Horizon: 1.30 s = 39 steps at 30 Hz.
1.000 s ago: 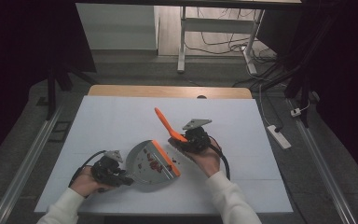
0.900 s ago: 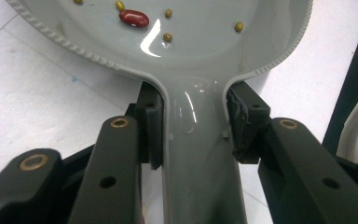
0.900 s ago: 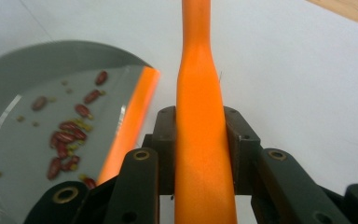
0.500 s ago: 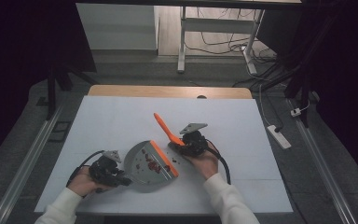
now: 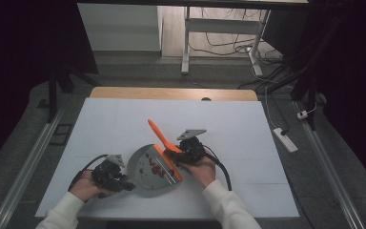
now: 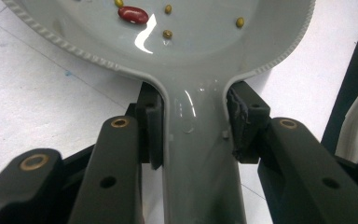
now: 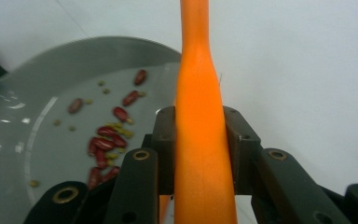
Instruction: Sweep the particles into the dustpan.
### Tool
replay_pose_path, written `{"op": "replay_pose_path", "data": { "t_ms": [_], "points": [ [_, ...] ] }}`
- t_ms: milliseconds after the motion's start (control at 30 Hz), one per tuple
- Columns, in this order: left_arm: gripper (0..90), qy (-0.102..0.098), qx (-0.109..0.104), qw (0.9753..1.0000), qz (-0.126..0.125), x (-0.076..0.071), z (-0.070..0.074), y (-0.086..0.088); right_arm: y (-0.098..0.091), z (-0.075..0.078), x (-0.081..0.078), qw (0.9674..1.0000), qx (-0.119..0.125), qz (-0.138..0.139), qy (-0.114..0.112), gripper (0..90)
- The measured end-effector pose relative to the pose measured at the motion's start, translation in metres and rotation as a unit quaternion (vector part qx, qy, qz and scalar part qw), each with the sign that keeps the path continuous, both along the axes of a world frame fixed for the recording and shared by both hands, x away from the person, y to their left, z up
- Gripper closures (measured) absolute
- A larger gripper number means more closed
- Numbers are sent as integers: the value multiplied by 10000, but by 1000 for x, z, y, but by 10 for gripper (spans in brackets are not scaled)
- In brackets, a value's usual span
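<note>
Dustpan [image 5: 147,169] lies flat on the white tabletop [image 5: 248,129], its handle clenched by the left tool [image 5: 124,183] at 8 o'clock; beans [image 5: 156,168] gather against the orange brush [image 5: 164,152] at its mouth. Right tool [image 5: 175,151] grasps that brush's handle, whose long axis runs toward 11 o'clock; the right hand is nearer the beans.
</note>
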<state>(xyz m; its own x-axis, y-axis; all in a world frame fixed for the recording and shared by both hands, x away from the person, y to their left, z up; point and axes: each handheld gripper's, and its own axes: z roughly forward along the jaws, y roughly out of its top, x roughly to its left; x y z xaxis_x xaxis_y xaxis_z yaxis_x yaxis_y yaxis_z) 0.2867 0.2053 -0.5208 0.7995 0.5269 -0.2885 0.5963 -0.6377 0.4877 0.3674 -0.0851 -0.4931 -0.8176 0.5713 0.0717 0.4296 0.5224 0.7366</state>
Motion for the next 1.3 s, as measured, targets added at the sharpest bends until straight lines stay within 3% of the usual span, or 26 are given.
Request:
{"op": "replay_pose_path", "data": {
  "t_ms": [133, 200, 467, 800, 1100, 1300],
  "points": [
    [618, 3, -9, 10000, -6, 0, 0, 0, 5, 5, -4, 9992, 316, 195, 152, 698],
    [618, 6, -6, 10000, -10, 0, 0, 0, 5, 8, -5, 9991, 335, 245, 29, 698],
    [618, 11, -35, 10000, -5, -1, 0, 1, -19, 18, 3, 9990, 395, -199, -92, 698],
    [617, 3, -30, 10000, -87, -7, 2, 3, -42, 15, 1, 9983, 10, -535, -233, 698],
    [618, -31, 27, 9999, -114, -10, 4, 0, -38, 4, -6, 9988, -187, -427, -141, 698],
    [618, -23, 19, 9999, -116, -10, 4, 0, -29, 2, -14, 9993, -165, -294, -149, 696]
  ]
}}
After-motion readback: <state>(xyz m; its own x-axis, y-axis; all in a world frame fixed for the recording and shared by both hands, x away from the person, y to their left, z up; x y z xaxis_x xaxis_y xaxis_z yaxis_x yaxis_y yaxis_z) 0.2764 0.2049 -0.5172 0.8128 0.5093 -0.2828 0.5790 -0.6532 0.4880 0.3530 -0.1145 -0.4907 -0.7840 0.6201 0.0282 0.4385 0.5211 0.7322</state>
